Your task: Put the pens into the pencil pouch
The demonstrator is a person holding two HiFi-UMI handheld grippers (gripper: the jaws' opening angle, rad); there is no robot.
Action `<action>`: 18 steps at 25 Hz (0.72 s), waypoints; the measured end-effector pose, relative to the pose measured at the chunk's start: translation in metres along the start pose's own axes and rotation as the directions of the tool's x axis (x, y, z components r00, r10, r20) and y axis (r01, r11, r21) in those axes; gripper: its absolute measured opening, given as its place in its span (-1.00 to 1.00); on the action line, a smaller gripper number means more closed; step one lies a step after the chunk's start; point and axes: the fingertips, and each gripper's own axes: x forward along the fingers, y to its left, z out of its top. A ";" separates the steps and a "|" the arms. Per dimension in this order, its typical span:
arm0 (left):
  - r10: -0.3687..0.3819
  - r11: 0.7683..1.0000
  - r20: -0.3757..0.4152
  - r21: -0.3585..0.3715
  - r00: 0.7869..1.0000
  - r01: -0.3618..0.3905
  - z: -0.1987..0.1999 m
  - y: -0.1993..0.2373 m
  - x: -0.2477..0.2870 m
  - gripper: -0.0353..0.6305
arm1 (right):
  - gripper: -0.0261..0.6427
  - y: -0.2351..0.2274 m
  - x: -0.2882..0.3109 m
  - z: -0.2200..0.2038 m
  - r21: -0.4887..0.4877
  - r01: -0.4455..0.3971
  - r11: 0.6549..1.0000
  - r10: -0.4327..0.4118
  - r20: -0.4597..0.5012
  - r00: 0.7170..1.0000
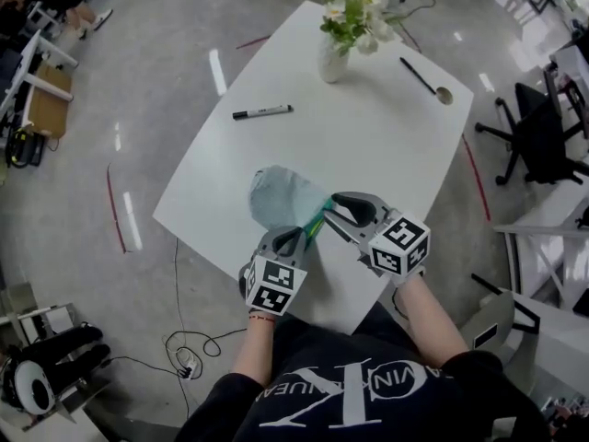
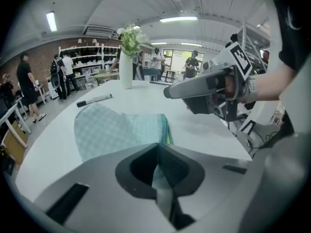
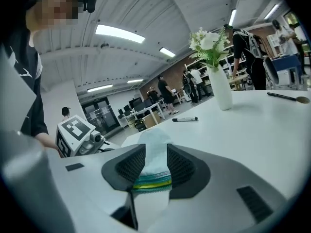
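A pale teal fabric pencil pouch (image 1: pixel 281 199) is being held at the near edge of a white table (image 1: pixel 386 145). Its edge is being pinched flat by the left gripper (image 1: pixel 296 240), and its striped end is apparently being clamped by the right gripper (image 1: pixel 331 212). A black-and-white marker pen (image 1: pixel 262 112) is lying well beyond.

Pouch (image 1: pixel 281 196) pale teal, fine check weave; edge striped green/yellow, possibly blue too. Table (image 1: pixel 368 136) white. Marker (image 1: pixel 262 111) white barrel, black cap.
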 end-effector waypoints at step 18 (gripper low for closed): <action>0.244 0.960 0.195 -0.187 0.950 -0.208 0.034 0.091 -0.066 -0.88 | -0.48 -0.010 0.060 0.047 -0.162 -0.104 0.981 0.097 -0.047 0.994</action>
